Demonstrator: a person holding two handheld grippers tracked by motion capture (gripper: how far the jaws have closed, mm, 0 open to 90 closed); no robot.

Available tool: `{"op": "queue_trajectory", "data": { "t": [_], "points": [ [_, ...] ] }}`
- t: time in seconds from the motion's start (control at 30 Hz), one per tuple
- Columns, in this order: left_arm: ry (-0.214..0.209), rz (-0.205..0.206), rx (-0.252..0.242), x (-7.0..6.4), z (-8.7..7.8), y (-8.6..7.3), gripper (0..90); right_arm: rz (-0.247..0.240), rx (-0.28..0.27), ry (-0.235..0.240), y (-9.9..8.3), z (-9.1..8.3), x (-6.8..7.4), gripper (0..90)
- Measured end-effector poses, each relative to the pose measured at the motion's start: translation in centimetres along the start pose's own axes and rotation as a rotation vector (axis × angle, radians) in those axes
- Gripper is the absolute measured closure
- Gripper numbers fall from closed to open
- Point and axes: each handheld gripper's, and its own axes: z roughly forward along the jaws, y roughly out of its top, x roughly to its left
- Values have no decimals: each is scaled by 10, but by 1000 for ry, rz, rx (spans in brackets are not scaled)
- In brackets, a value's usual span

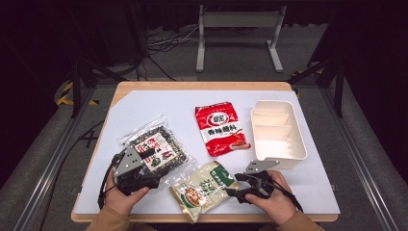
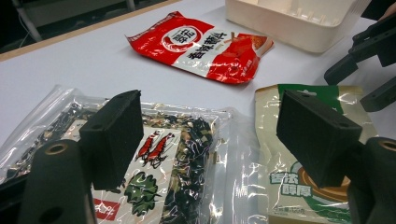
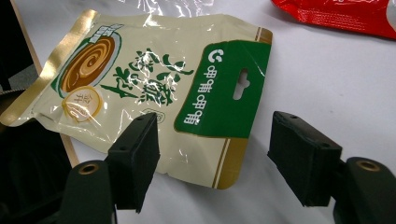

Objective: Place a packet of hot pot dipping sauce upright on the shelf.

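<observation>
Starting at the left, the left gripper (image 1: 153, 153) hovers with jaws apart over the clear seaweed packet (image 1: 156, 144), a crinkly film bag of dark dried flakes lying flat on the counter (image 1: 144, 103); it looks light, slick and easily crushed. Beside it the cream-and-green pouch (image 3: 154, 88) lies flat at the near edge, glossy foil-like laminate, soft and flexible, probably light. The right gripper (image 3: 215, 156) stands with jaws apart, straddling the pouch's green header end with its hang hole; that flat sealed edge seems the best place to pinch, since the slippery face would buckle. Farther back lies a red seasoning packet (image 1: 219, 127), and rightmost a rigid white plastic divided bin (image 1: 278, 132).
</observation>
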Motion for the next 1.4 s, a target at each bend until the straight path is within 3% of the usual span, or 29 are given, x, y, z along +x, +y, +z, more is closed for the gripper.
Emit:
{"op": "queue_trajectory", "data": {
  "t": [0.33, 0.53, 0.8, 1.03, 1.27, 1.4],
  "points": [
    [3, 7, 5, -2, 2, -1, 235, 23, 3, 18, 1, 2, 2, 401],
    [4, 8, 7, -2, 2, -1, 235, 73, 21, 24, -1, 4, -2, 429],
    [6, 12, 10, -2, 2, -1, 235, 48, -26, 57, 5, 2, 5, 456],
    [4, 11, 12, -3, 3, -1, 235, 11, -19, 83, 8, 7, 13, 487],
    [2, 12, 18, -4, 5, -2, 235, 47, -10, 121, 9, 14, 11, 535],
    [2, 9, 20, -3, 5, -2, 235, 62, -6, 141, 10, 17, 11, 634]
  ]
}}
